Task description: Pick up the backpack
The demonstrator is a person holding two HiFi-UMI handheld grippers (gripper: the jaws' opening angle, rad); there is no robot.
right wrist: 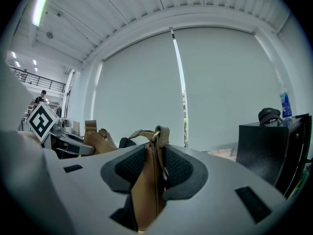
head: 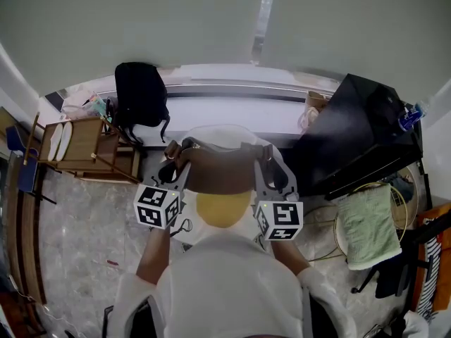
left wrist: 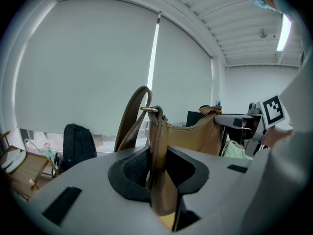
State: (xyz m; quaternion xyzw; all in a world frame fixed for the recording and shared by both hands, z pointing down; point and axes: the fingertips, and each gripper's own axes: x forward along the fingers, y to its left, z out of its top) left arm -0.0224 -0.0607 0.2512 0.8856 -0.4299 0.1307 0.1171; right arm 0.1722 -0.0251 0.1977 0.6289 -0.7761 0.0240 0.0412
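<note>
Brown bag [head: 218, 171] hangs lifted between both grippers. Left gripper [left wrist: 157, 173] jaws pinch one end, right gripper [right wrist: 152, 173] jaws the other. Lift looks done. Black backpack [head: 141, 94] by the window is untouched.

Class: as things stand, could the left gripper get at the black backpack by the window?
Probably not: the left gripper is shut on the brown bag, so its jaws are taken, and the backpack stands apart by the window.

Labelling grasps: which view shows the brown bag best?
Left gripper view: the brown bag shows strap, ring and side, its end clamped in the left gripper. Right gripper view shows mostly the edge pinched by the right gripper. Head view shows only its top, from above.
</note>
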